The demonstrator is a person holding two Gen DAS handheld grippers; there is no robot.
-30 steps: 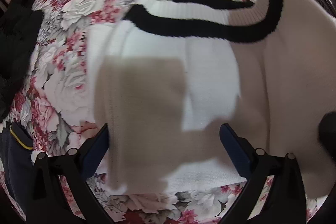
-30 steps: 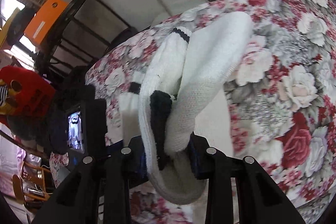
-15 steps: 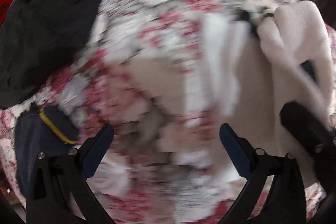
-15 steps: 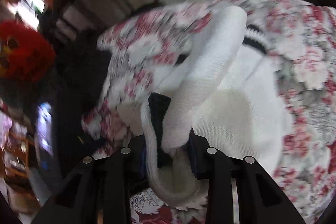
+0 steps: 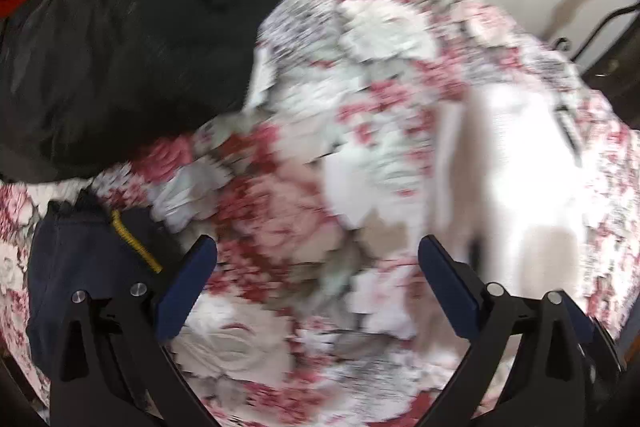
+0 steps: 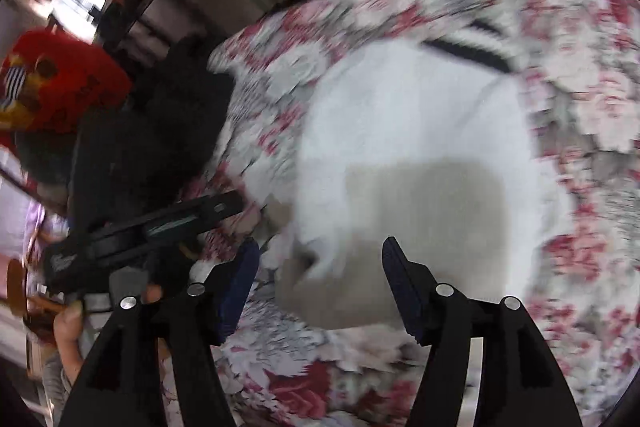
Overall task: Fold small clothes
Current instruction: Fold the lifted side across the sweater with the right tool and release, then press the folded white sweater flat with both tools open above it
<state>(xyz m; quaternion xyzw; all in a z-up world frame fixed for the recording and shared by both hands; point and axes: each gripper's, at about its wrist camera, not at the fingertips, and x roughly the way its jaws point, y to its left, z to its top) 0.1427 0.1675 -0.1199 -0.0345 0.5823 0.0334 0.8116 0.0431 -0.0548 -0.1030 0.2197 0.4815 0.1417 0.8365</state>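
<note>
Right wrist: my right gripper [image 6: 318, 263] fingers are opening, empty, white sweater [image 6: 412, 131] lying just ahead; left gripper [image 5: 318, 269] wide, empty.

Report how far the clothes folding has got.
Done: the white sweater lies folded on the floral cloth. In hand: nothing; the right gripper is opening, its jaws clear of the knit, and the left gripper is open over bare cloth. Left: the navy garment and black garment.

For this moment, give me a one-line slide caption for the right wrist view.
Right hand-held gripper, jaws opening with nothing between them, above the white sweater lying on the floral cloth.
</note>
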